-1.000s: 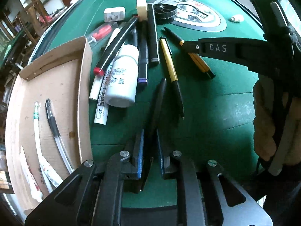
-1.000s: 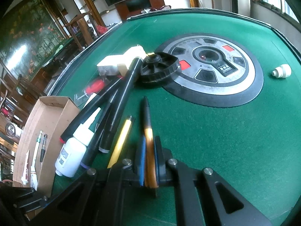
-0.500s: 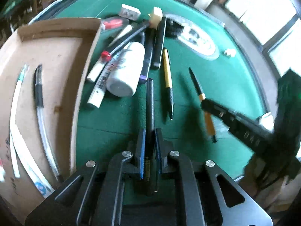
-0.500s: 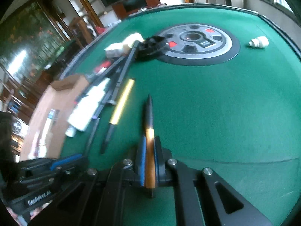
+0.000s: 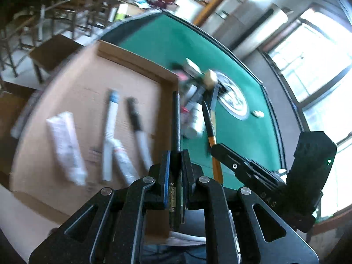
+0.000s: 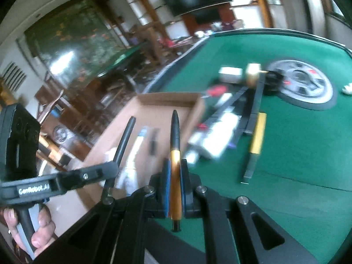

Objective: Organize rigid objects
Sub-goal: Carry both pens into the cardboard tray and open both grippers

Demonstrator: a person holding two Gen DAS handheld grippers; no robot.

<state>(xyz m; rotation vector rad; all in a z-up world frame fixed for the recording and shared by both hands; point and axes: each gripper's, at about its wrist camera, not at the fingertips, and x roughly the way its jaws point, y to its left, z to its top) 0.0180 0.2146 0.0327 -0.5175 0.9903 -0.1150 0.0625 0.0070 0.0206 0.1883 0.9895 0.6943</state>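
My left gripper (image 5: pixel 175 158) is shut on a black pen (image 5: pixel 176 118), which hangs above the right wall of the cardboard box (image 5: pixel 88 83). My right gripper (image 6: pixel 175 165) is shut on a black-and-orange pen (image 6: pixel 175 136), held in the air over the box's (image 6: pixel 158 103) near right corner. In the right wrist view the left gripper (image 6: pixel 110 167) with its black pen (image 6: pixel 125 136) is just to the left. The box holds a white tube (image 5: pixel 66 147) and a few pens (image 5: pixel 137 123). A yellow pen (image 6: pixel 257 136), a white bottle (image 6: pixel 217 140) and black markers (image 6: pixel 257 101) lie on the green table.
A round grey dial plate (image 6: pixel 308 83) and a small white cap (image 6: pixel 347 88) sit farther right on the felt. A white block (image 6: pixel 231 72) and a red-handled tool (image 6: pixel 216 91) lie behind the pile. A hand (image 6: pixel 41 237) grips the left gripper's handle. Chairs and furniture stand beyond the table's edge.
Both grippers have risen off the felt with their pens and swung left to the box. The left gripper has rolled, so the table now looks tilted.
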